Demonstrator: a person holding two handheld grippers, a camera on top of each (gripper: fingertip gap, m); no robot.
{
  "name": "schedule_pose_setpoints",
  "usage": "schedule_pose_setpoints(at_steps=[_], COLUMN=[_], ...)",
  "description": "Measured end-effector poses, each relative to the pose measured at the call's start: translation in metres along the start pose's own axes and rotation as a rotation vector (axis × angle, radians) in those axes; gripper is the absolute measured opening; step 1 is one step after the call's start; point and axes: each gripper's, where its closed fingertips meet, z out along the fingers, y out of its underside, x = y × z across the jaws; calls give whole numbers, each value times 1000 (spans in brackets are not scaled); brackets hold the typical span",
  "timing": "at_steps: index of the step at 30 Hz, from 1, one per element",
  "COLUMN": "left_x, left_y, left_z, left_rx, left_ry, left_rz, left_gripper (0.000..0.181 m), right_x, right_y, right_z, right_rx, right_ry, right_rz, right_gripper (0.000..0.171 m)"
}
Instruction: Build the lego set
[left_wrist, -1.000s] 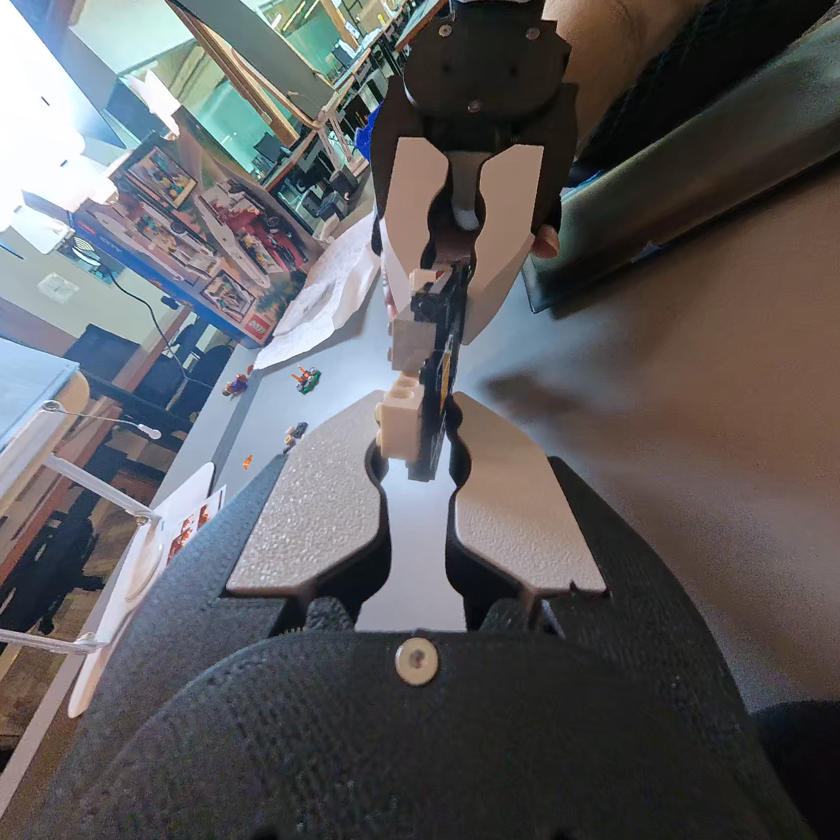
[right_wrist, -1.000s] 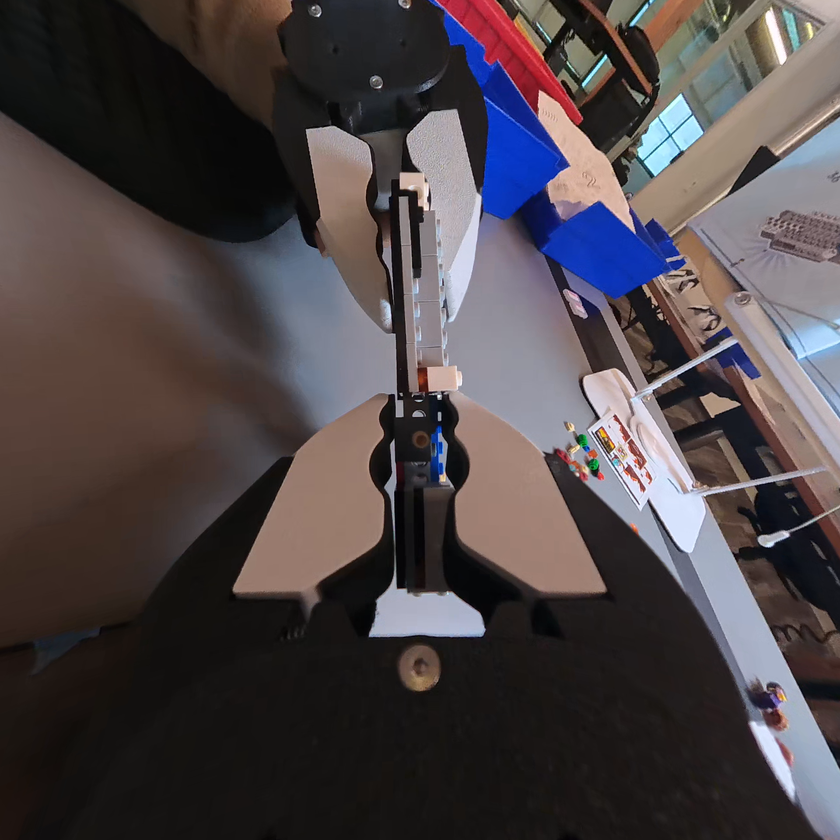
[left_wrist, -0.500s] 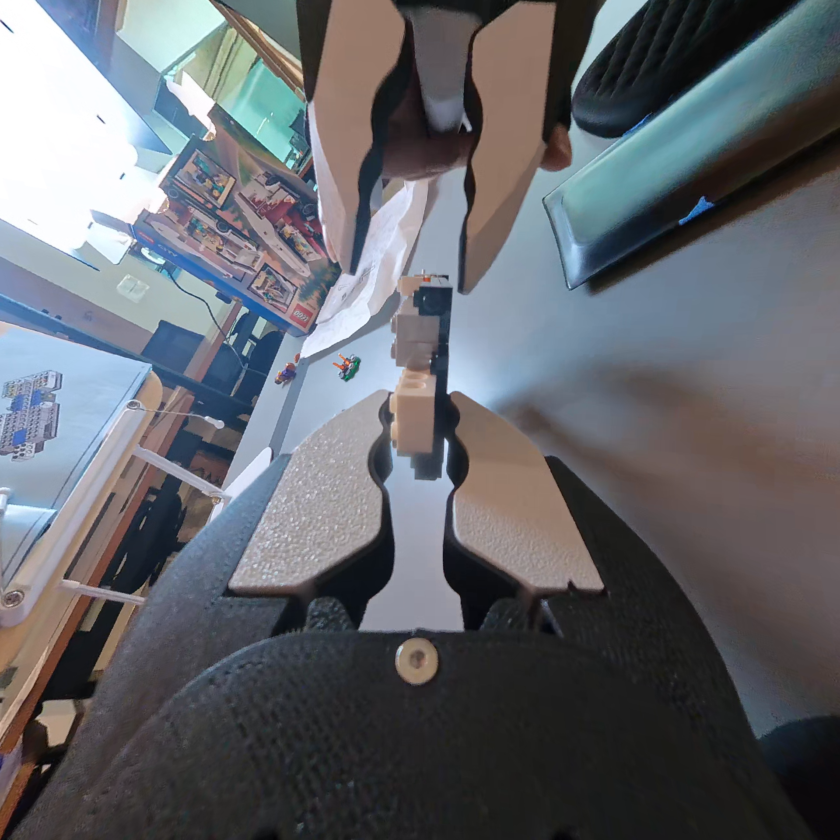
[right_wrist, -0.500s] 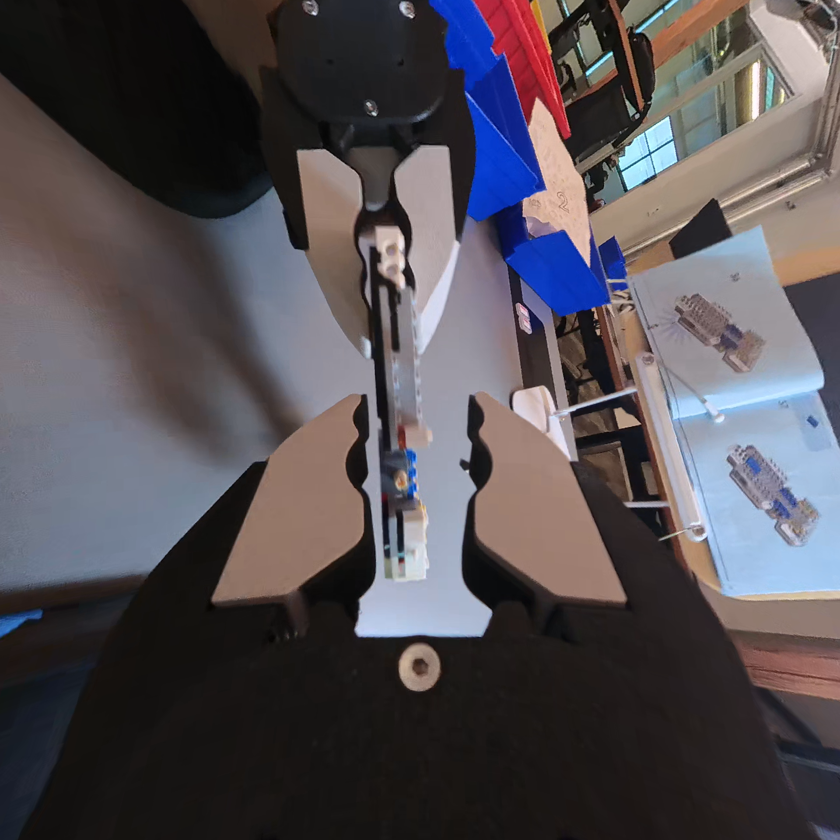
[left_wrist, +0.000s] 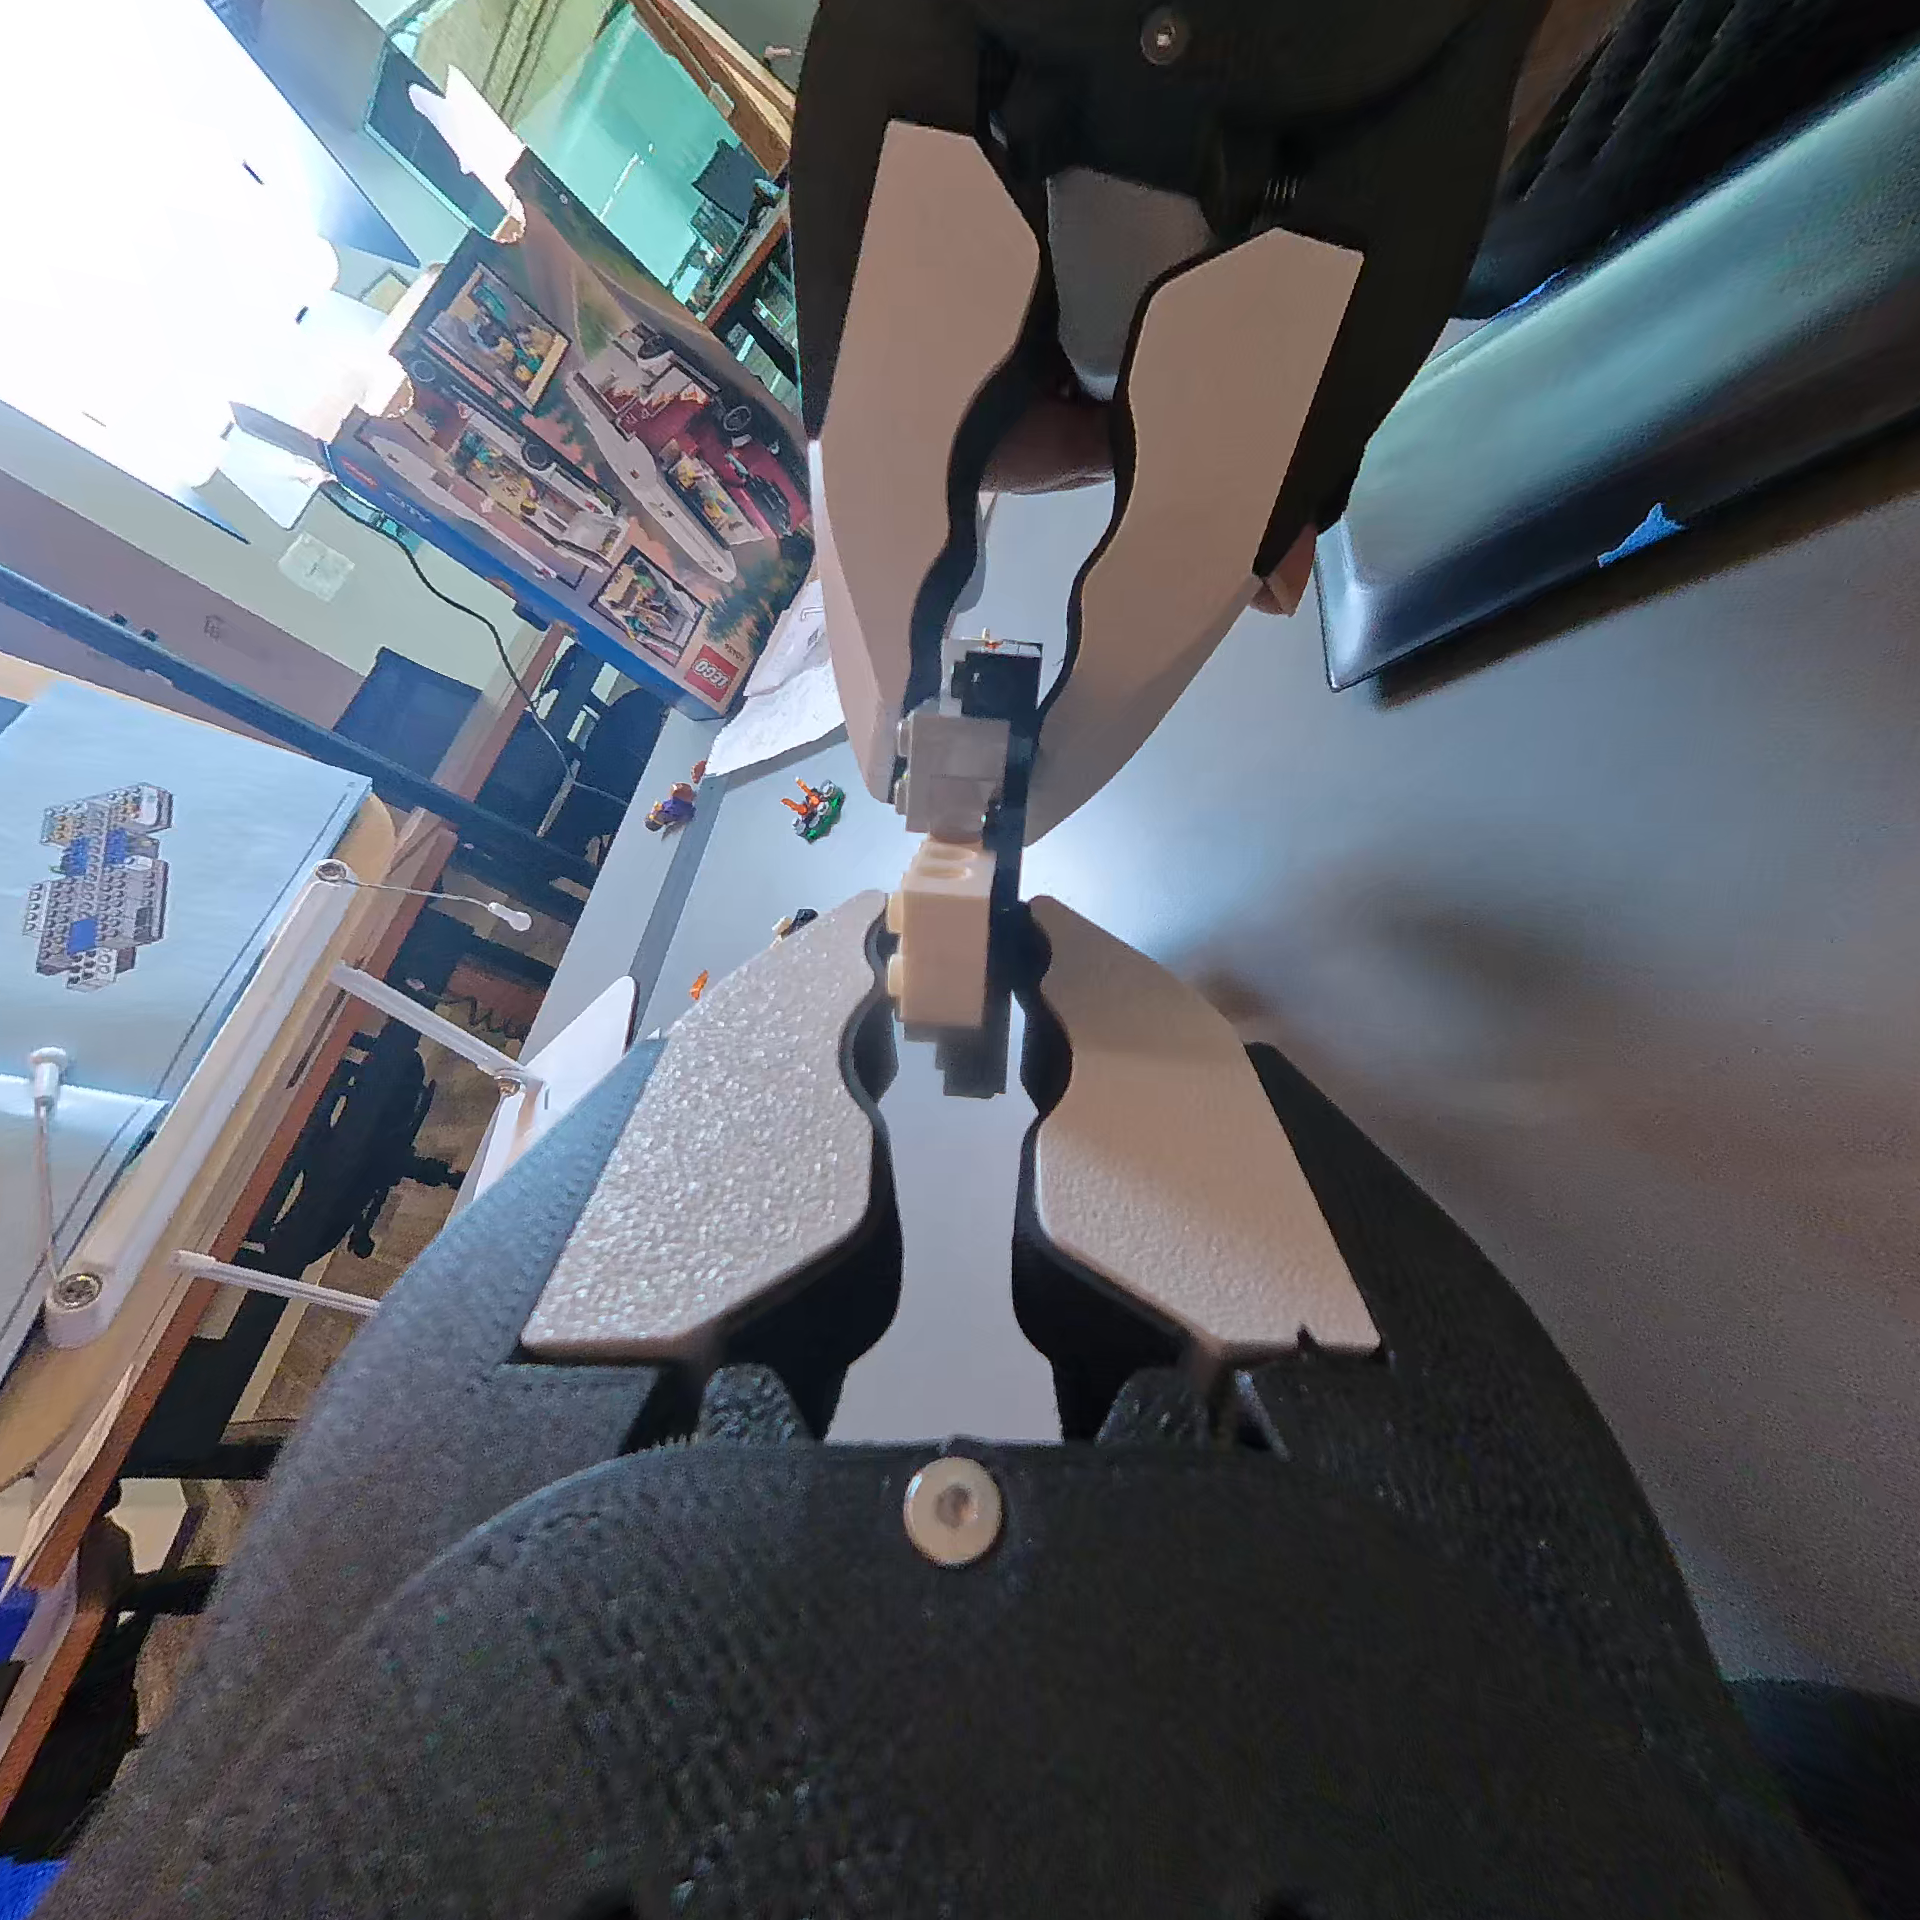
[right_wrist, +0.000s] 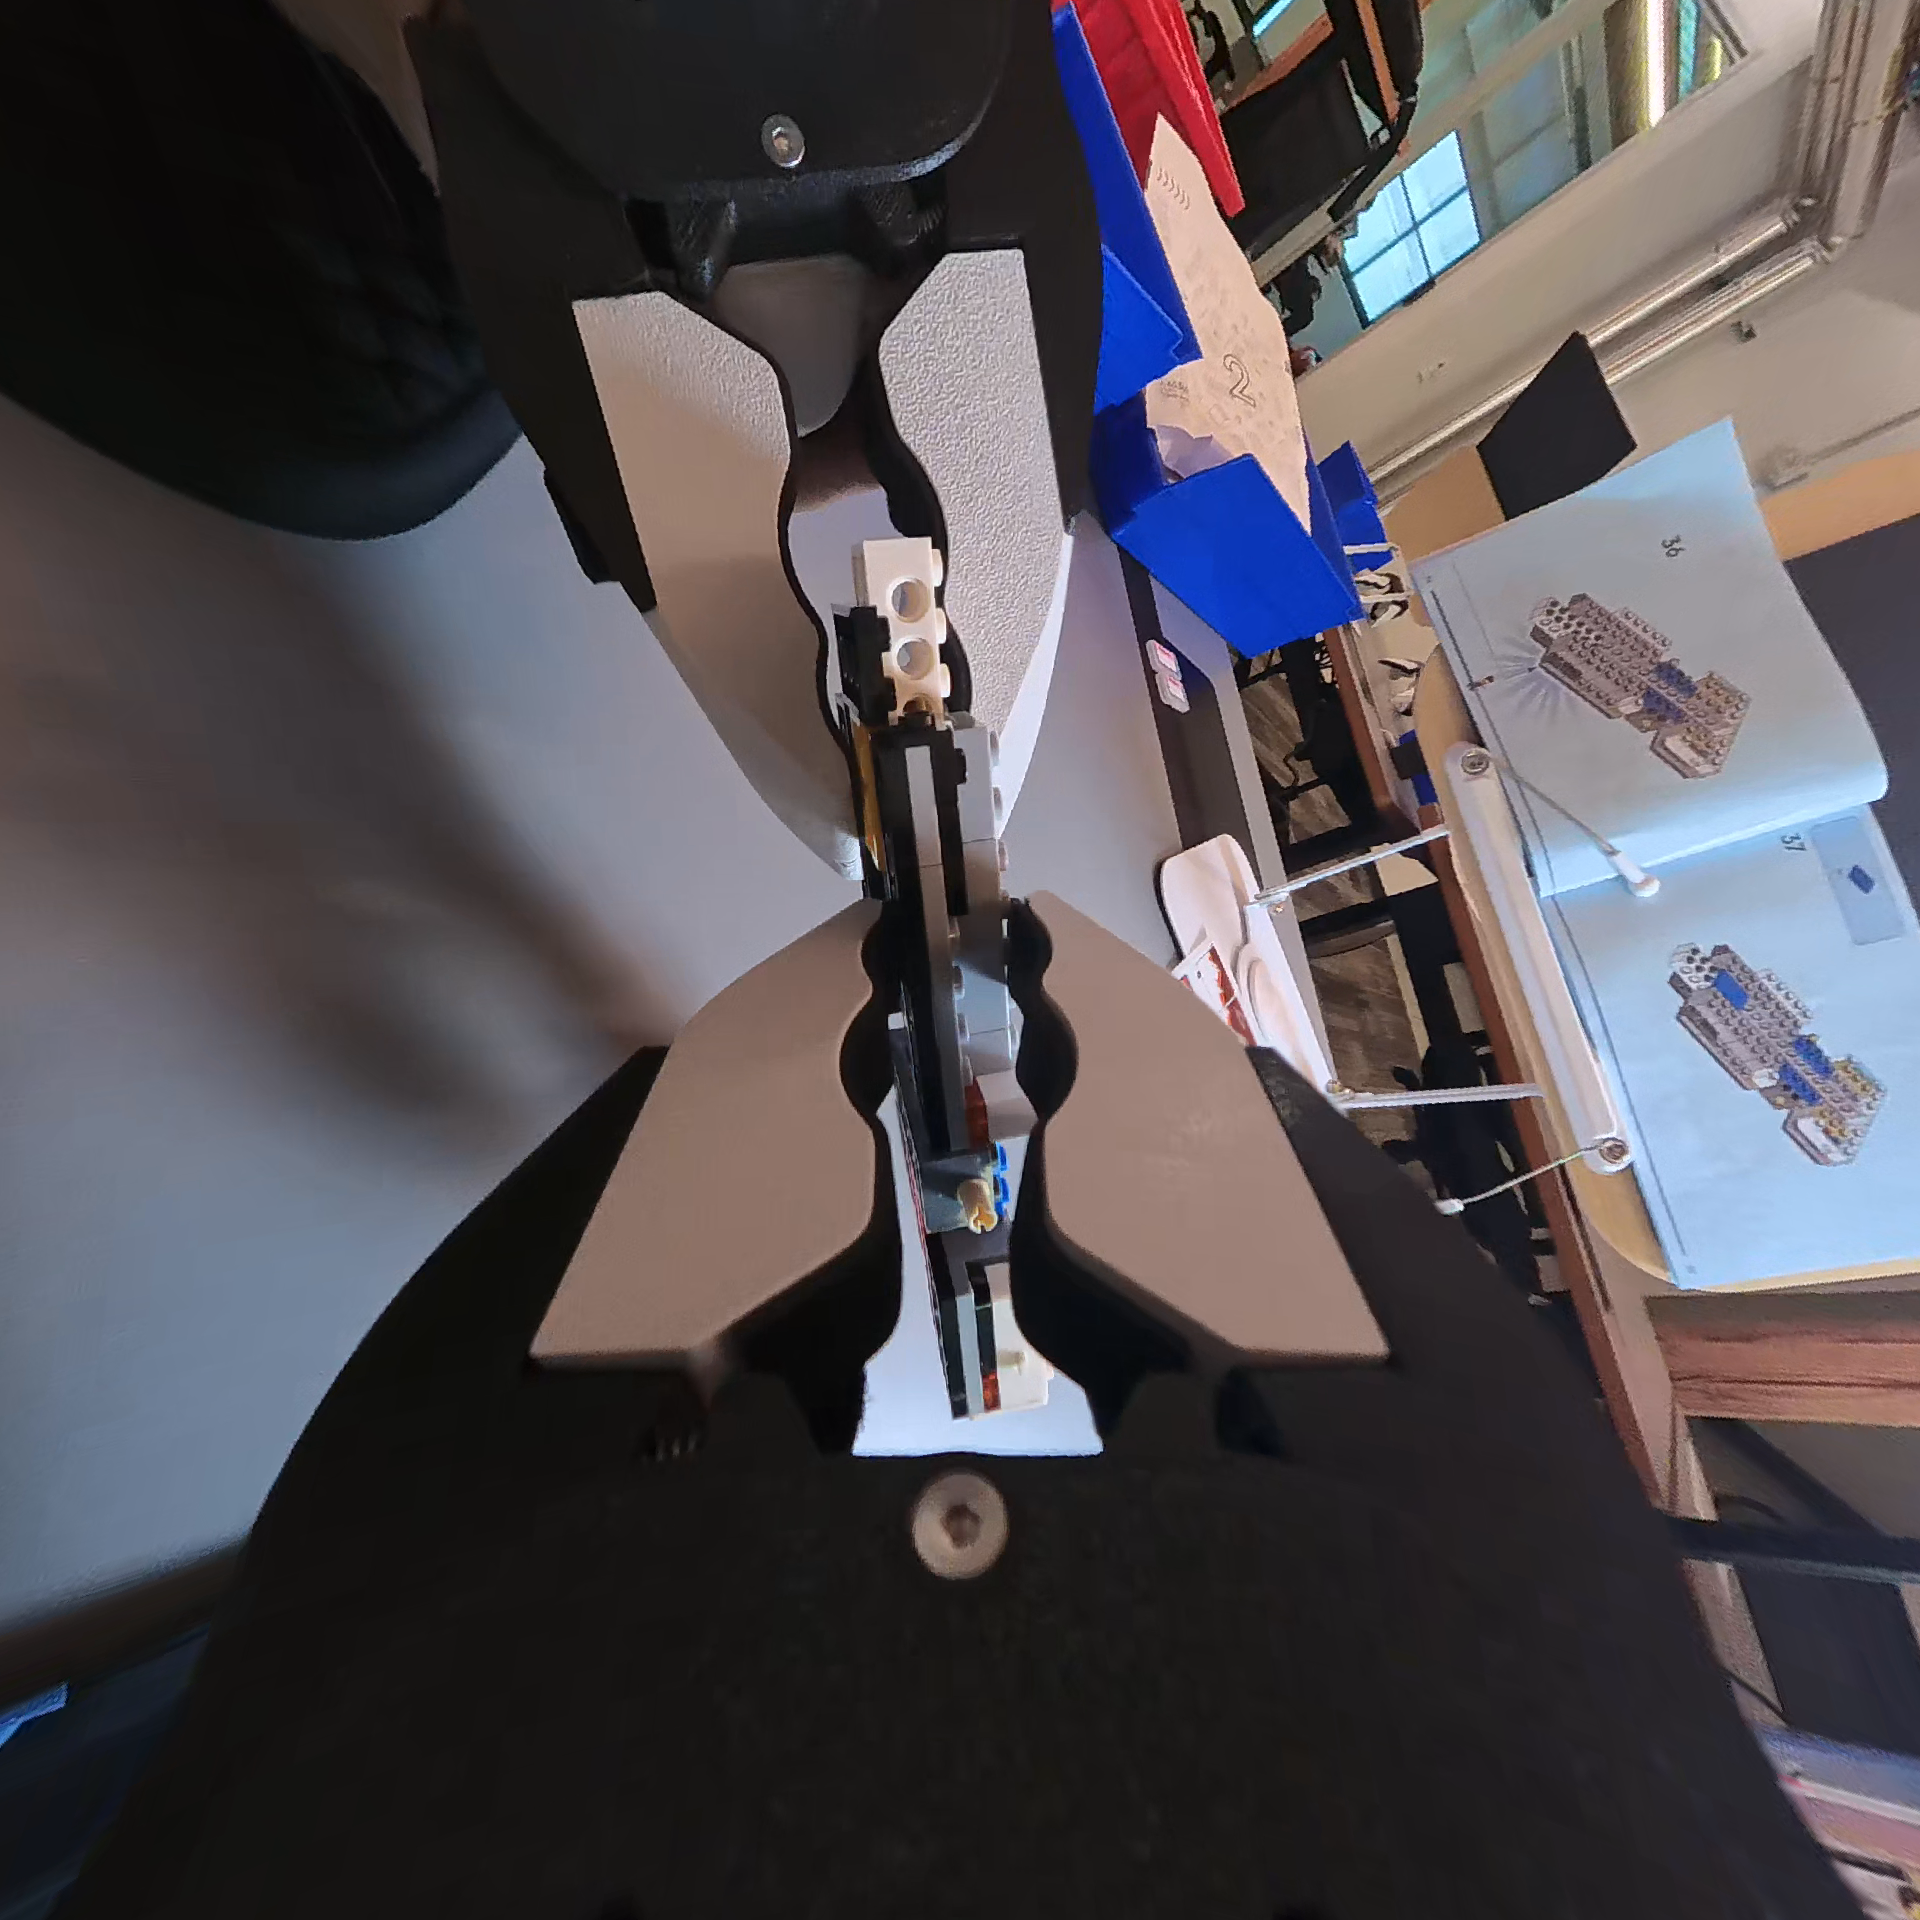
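A long thin lego assembly (left_wrist: 940, 956) of black plates with white and grey bricks hangs above the grey table (left_wrist: 1507, 883), spanning both grippers. My left gripper (left_wrist: 956, 914) is shut on its white-brick end. My right gripper (left_wrist: 961, 805) faces it from above, its fingers closed around the far end. In the right wrist view the assembly (right_wrist: 935, 831) runs deep between the fingers of my right gripper (right_wrist: 951, 909), which is shut on it. The left gripper (right_wrist: 925, 810) holds the white end there.
A lego box (left_wrist: 582, 499) and a white paper bag (left_wrist: 790, 707) stand at the table's far end, with loose small pieces (left_wrist: 816, 816) nearby. An open instruction booklet (right_wrist: 1683, 831) sits on a stand. Blue bins (right_wrist: 1216, 520) lie beyond. A black tray (left_wrist: 1610, 416) is at the right. My two grippers' fingertips are within a few centimetres of each other.
Half a second ago my right gripper was open and drawn back from the assembly. It has now closed on it again, farther along its length. My left gripper kept its hold.
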Motion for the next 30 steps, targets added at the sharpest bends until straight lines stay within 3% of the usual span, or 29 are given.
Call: schedule_pose_setpoints(at_steps=[6, 14, 30], left_x=[3, 11, 28], left_y=[0, 1, 10], left_z=[0, 1, 3], left_rx=[-5, -12, -52], left_ry=[37, 101, 190], left_rz=[-42, -55, -91], left_gripper=[20, 20, 20], right_x=[-3, -10, -26], right_y=[0, -7, -16], right_z=[0, -2, 2], right_rx=[16, 41, 79], right_ry=[-42, -116, -211], right_rz=[40, -98, 26], right_gripper=[20, 27, 19])
